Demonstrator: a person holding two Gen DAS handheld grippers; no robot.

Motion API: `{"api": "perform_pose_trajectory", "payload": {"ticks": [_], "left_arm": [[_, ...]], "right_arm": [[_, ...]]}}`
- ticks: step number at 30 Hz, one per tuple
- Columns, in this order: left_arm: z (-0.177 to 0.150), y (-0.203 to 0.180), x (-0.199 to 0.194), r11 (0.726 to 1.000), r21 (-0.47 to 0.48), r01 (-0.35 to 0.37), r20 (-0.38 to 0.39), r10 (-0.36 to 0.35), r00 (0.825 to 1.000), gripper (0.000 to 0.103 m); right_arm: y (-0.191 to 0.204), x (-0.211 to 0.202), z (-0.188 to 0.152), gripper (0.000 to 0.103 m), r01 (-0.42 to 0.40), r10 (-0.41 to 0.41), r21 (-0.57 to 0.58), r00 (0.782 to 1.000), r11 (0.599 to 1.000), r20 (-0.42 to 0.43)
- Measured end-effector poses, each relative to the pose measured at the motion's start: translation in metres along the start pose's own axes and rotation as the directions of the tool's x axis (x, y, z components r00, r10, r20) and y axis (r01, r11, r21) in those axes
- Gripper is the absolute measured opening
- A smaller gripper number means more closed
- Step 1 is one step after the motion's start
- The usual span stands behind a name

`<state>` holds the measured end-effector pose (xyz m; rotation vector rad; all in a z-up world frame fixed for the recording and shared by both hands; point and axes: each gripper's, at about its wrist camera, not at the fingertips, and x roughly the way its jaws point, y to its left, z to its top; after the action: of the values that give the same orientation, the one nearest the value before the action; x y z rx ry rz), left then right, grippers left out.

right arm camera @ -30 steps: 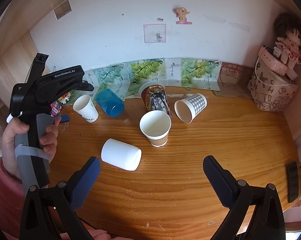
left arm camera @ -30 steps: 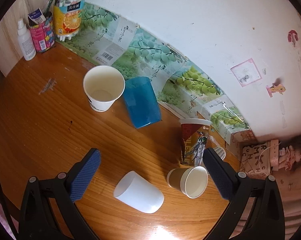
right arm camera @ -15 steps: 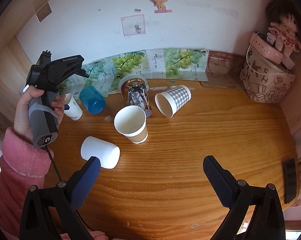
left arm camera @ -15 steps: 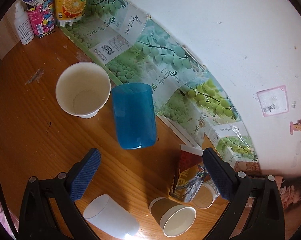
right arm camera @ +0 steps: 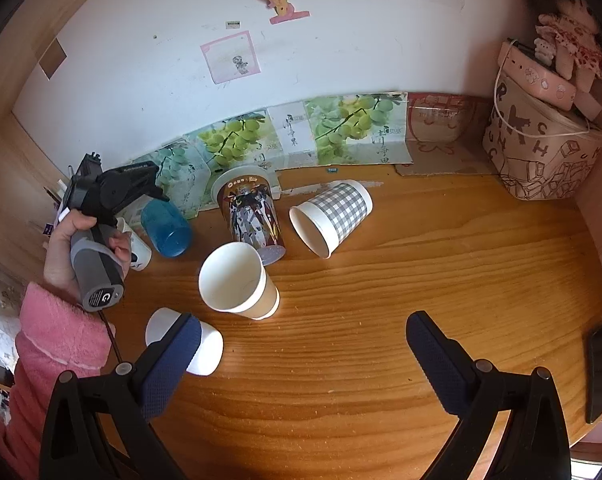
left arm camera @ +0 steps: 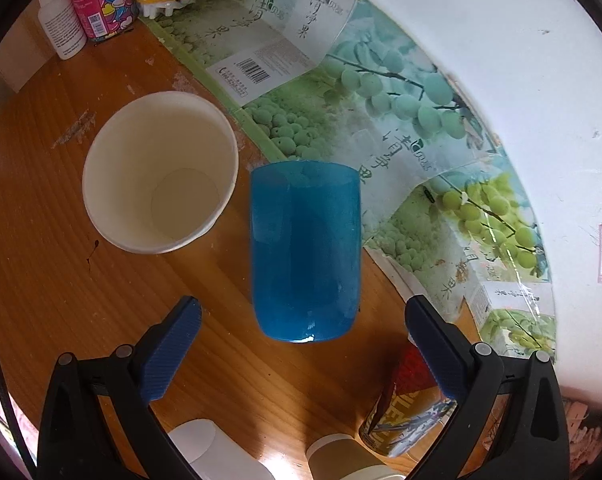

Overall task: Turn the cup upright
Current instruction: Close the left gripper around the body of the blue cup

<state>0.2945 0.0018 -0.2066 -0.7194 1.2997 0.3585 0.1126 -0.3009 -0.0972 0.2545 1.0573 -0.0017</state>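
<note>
A translucent blue cup (left arm camera: 305, 252) lies on its side on the wooden table, its closed base toward me and its mouth toward the wall. My left gripper (left arm camera: 301, 332) is open and empty, just short of the cup's base, with one finger on each side of its line. In the right wrist view the blue cup (right arm camera: 167, 226) lies at the far left, under the hand-held left gripper. My right gripper (right arm camera: 301, 348) is open and empty above the table's front. A white cup (right arm camera: 185, 342) lies on its side partly behind its left finger.
An upright white paper cup (left arm camera: 161, 172) stands left of the blue cup. A grape-print carton (left arm camera: 381, 120) leans along the wall. A brown cup (right arm camera: 239, 278) stands upright, a printed cup (right arm camera: 251, 214) is upside down, and a checked cup (right arm camera: 333, 218) lies on its side. A phone (right arm camera: 599, 372) lies far right.
My left gripper has moved forward and down toward the blue cup, which now fills the middle of its view. My right gripper has drawn back a little and stays open.
</note>
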Motion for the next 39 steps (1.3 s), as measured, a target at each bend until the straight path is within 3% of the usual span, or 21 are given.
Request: {"api": "perform_pose_trajectory", "payload": {"ticks": [11,17,26,31,39], "left_arm": [[0.004,0.001,0.016,1.0,-0.002,-0.023,-0.028,0.023,0.999,0.1],[0.008,0.0,0.024,1.0,0.003,-0.02,-0.051,0.02,0.999,0.098],[0.015,-0.007,0.033,0.999,0.031,-0.029,-0.072,0.031,0.997,0.094],[0.015,-0.013,0.038,0.998,0.06,-0.036,-0.085,0.041,0.996,0.086],[0.02,-0.013,0.046,0.997,0.073,0.0,-0.113,0.009,0.994,0.075]], "right_arm": [[0.023,0.05,0.026,0.103,-0.057,0.056,-0.068,0.998,0.996,-0.02],[0.038,0.072,0.03,0.103,-0.136,0.136,-0.114,0.991,0.984,-0.007],[0.06,0.092,0.036,0.103,-0.25,0.263,-0.203,0.964,0.947,0.043],[0.073,0.097,0.033,0.103,-0.302,0.33,-0.282,0.942,0.911,0.057],[0.073,0.107,0.032,0.103,-0.361,0.395,-0.301,0.917,0.883,0.058]]}}
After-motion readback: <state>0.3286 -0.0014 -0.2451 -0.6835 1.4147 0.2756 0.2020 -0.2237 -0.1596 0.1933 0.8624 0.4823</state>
